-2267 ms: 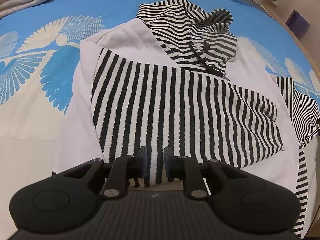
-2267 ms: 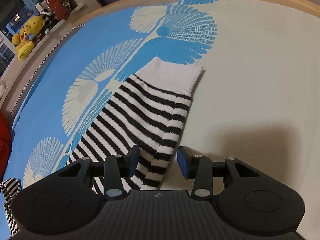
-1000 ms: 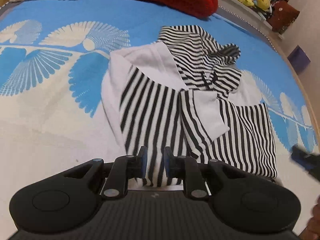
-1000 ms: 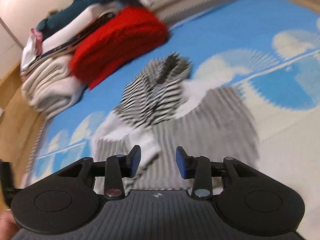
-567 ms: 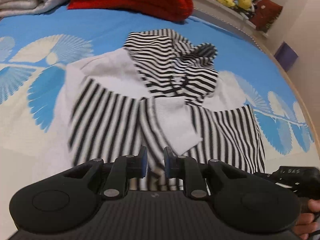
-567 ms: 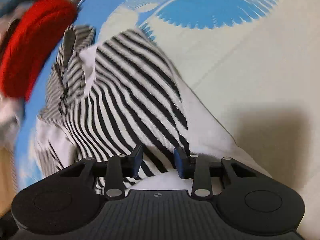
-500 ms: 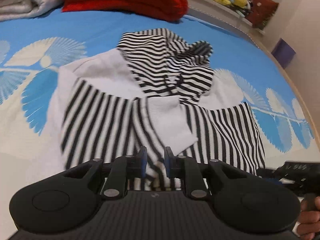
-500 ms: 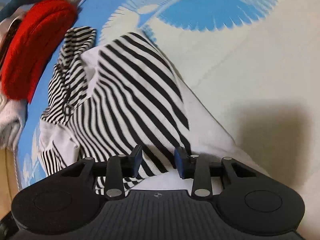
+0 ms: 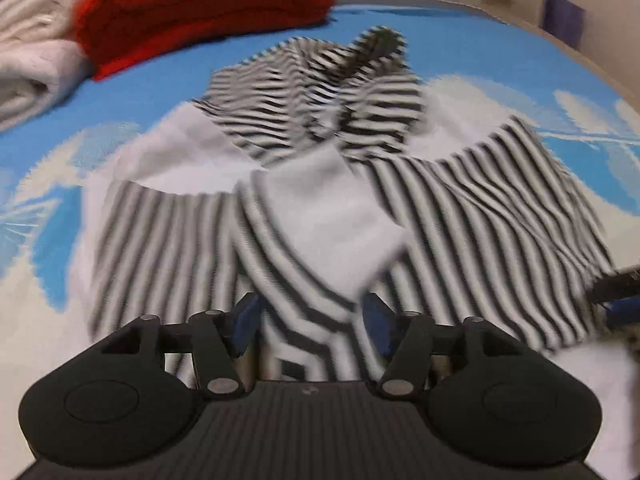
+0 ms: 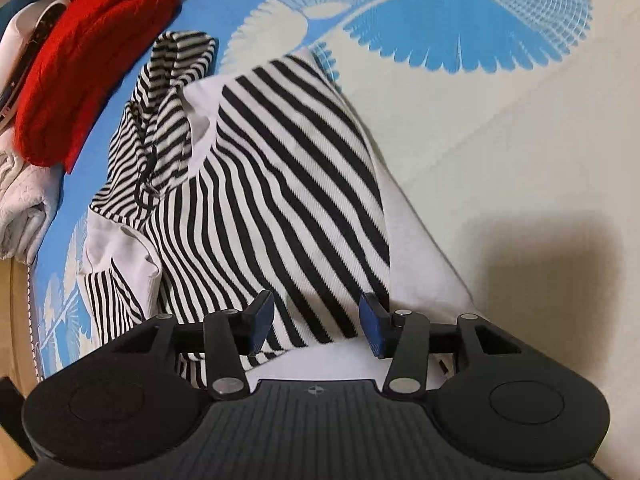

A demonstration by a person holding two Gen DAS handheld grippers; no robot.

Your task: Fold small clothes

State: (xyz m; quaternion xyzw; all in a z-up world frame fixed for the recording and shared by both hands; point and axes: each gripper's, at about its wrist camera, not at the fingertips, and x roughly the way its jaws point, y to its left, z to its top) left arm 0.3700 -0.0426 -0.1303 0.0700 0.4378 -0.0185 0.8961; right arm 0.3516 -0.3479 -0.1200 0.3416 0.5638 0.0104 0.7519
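Your left gripper (image 9: 310,322) and right gripper (image 10: 316,326) both stood wide open and empty over the near hem of the striped hoodie (image 10: 280,184), flat on the bed (image 10: 500,140). Both sleeves (image 9: 320,232) looked folded in; folding the body remained. Beyond lay a red knit (image 9: 200,4).

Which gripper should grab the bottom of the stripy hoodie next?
Probably both. The left hand-held gripper is open over the striped hoodie near its folded sleeve cuff; the right hand-held gripper is open over its white hem.
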